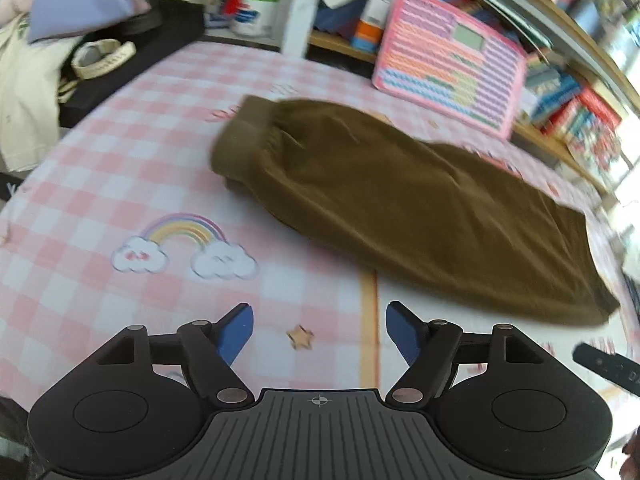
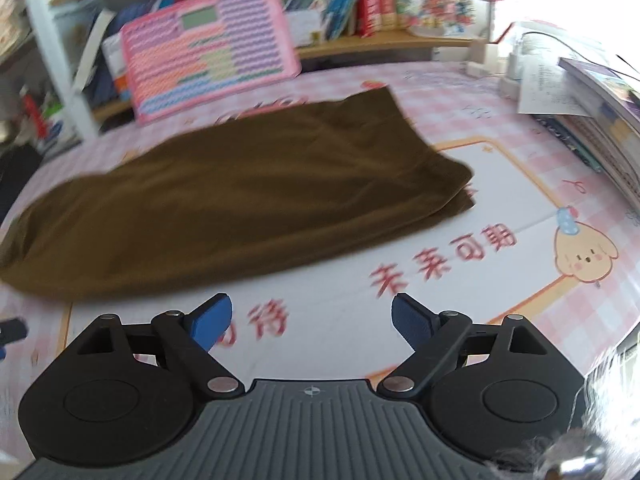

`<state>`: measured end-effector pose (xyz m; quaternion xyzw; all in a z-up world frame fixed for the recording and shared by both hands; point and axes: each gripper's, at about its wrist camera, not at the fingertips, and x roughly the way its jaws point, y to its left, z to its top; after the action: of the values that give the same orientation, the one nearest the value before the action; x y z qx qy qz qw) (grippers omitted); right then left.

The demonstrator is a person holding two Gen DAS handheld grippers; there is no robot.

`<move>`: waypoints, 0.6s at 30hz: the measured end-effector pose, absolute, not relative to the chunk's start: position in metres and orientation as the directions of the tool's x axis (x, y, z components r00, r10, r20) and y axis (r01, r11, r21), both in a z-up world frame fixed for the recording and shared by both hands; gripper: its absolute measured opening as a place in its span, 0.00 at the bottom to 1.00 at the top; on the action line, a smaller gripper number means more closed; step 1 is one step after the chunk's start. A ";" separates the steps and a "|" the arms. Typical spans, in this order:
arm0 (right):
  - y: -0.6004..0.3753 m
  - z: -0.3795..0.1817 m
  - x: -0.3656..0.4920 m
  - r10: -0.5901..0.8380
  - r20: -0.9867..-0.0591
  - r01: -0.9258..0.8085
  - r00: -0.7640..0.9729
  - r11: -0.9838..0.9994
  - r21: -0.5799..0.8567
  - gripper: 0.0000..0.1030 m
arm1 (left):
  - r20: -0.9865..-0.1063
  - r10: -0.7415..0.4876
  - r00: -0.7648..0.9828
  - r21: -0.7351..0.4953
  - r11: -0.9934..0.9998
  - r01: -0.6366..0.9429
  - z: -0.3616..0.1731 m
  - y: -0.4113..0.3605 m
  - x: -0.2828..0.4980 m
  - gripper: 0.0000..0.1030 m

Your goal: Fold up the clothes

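With both the left tool (image 1: 319, 330) and right tool (image 2: 311, 322) wide and empty, the folded trousers (image 1: 400, 204) lie just beyond them on the worktop (image 1: 120, 184); regrip the trousers' two ends squarely for an even fold.

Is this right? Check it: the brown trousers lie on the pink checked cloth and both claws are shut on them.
Not quite. The brown trousers do lie on the pink checked cloth, but neither the left claw nor the right claw is shut on them. Each wrist view shows its claw open, short of the fabric, nothing between its jaws.
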<state>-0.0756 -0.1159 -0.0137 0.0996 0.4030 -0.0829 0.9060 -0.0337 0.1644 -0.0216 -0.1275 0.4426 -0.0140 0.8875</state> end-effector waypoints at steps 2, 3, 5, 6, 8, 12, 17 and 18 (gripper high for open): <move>-0.112 -0.013 -0.079 -0.076 -0.744 0.217 0.664 0.972 0.095 0.84 | -0.786 -0.144 0.602 -0.233 0.970 -0.073 -0.022 0.160 -0.035 0.73; -0.111 -0.012 -0.081 -0.079 -0.742 0.215 0.666 0.972 0.089 0.84 | -0.786 -0.146 0.601 -0.233 0.970 -0.069 -0.023 0.159 -0.035 0.73; -0.111 -0.011 -0.084 -0.089 -0.739 0.218 0.667 0.973 0.080 0.84 | -0.787 -0.151 0.599 -0.232 0.971 -0.061 -0.023 0.156 -0.035 0.75; -0.112 -0.011 -0.086 -0.093 -0.740 0.221 0.666 0.972 0.078 0.85 | -0.787 -0.154 0.597 -0.233 0.971 -0.057 -0.024 0.155 -0.036 0.76; -0.115 -0.012 -0.090 -0.102 -0.744 0.232 0.661 0.970 0.073 0.85 | -0.790 -0.161 0.591 -0.233 0.971 -0.047 -0.025 0.152 -0.035 0.76; -0.119 -0.014 -0.095 -0.116 -0.753 0.247 0.648 0.967 0.064 0.85 | -0.799 -0.175 0.576 -0.238 0.971 -0.036 -0.029 0.149 -0.034 0.77; -0.119 -0.019 -0.094 -0.116 -0.768 0.237 0.630 0.970 0.048 0.85 | -0.793 -0.188 0.579 -0.269 0.961 -0.056 -0.034 0.155 -0.028 0.79; -0.117 -0.021 -0.092 -0.114 -0.770 0.225 0.628 0.974 0.039 0.85 | -0.788 -0.192 0.585 -0.288 0.955 -0.074 -0.035 0.160 -0.025 0.79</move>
<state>-0.0923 -0.1173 -0.0208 0.0660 0.4211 -0.0942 0.8997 -0.0248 0.1596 -0.0347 -0.1469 0.4543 -0.0336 0.8780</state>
